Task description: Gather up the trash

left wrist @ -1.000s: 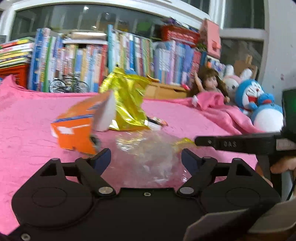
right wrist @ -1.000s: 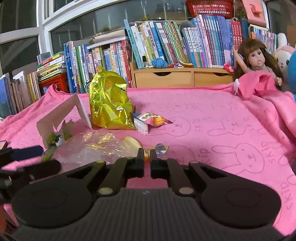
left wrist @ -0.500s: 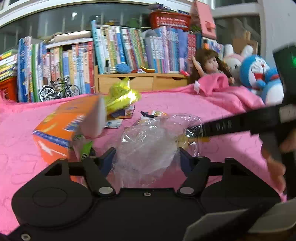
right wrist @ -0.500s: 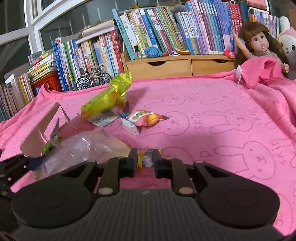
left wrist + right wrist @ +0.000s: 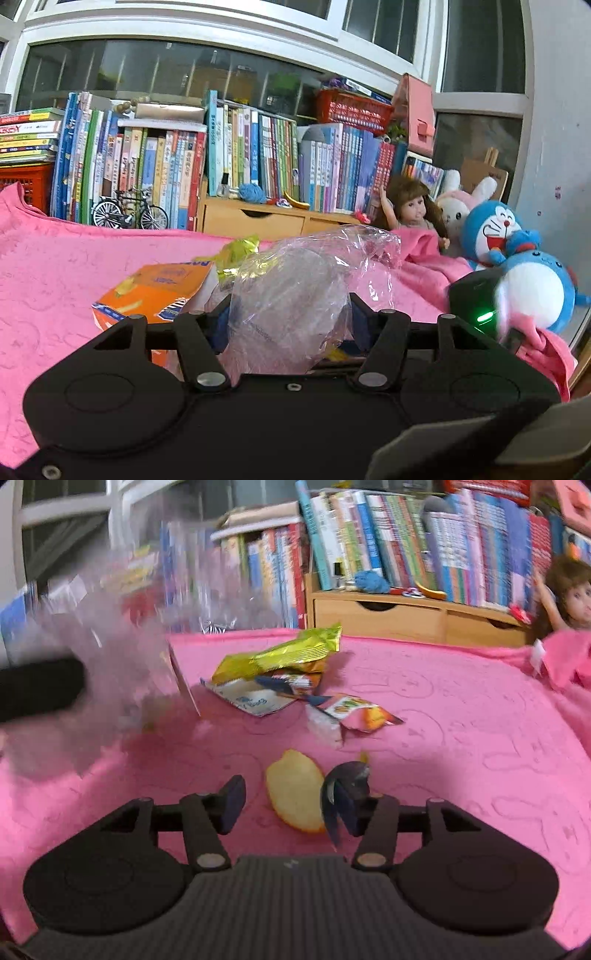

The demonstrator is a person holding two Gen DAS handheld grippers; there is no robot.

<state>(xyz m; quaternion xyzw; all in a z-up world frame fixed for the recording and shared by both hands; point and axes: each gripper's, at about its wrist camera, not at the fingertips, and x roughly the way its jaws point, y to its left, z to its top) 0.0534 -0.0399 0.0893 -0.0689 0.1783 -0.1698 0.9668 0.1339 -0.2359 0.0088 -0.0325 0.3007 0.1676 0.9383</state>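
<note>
A clear plastic bag (image 5: 295, 291) is bunched between the fingers of my left gripper (image 5: 289, 325) and rises above them; the jaws stand wide apart. In the right wrist view the bag (image 5: 110, 653) is a blur at the left. An orange carton (image 5: 155, 291) lies left of it, with a yellow-green snack bag (image 5: 236, 251) behind. My right gripper (image 5: 291, 806) is open just over the pink blanket (image 5: 461, 738). A pale yellow peel (image 5: 295, 790) lies between its fingers and a dark foil scrap (image 5: 349, 775) sits by the right finger. Beyond lie the snack bag (image 5: 280, 657), a white wrapper (image 5: 251, 701) and an orange packet (image 5: 354, 712).
Packed bookshelves (image 5: 258, 155) and a wooden drawer unit (image 5: 406, 618) line the far edge, with a model bicycle (image 5: 127, 214). A doll (image 5: 410, 210) and a blue plush toy (image 5: 517, 266) sit at the right. The right gripper's body (image 5: 476, 299) shows a green light.
My right gripper has opened and let go of the bag, and it now hangs over the peel. The left gripper's jaws have narrowed around the bag, which now stands higher.
</note>
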